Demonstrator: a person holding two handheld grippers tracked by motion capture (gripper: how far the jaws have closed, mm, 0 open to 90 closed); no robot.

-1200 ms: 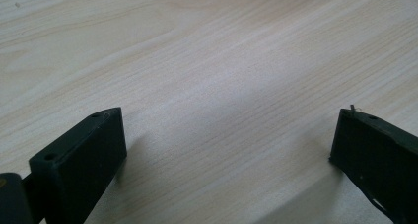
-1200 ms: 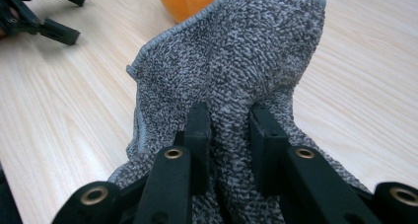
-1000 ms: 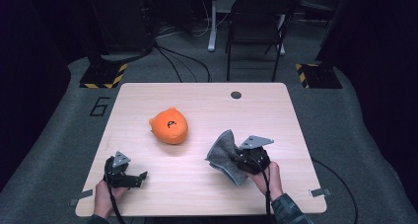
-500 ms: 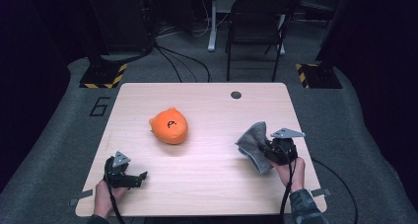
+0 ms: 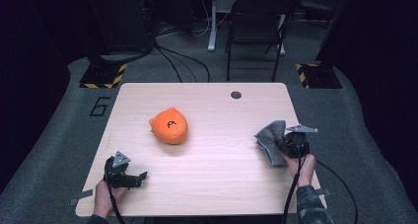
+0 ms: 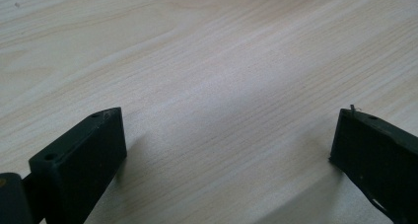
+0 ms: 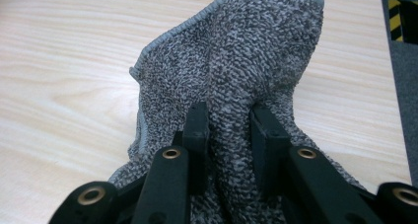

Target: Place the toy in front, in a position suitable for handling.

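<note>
Light wood-grain desk [image 5: 212, 184] with rounded corners, seen from your side, standing on grey carpeted floor [image 5: 54, 150]. A small round dark grommet [image 5: 236, 94] sits in its top near the far edge. Left of centre you have a rounded orange plush toy with a black mark [image 5: 169, 126] lying on the top. Near the right edge, a grey knitted cloth [image 5: 270, 140] rests on the wood, bunched and partly raised.

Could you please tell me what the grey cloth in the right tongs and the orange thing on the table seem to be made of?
Grey cloth: looks like looped terry or knit fabric, matte, with a stitched hem. Orange thing: probably a soft stuffed fabric toy, matte, rounded and slightly saggy; its weave is too small to tell.
</note>
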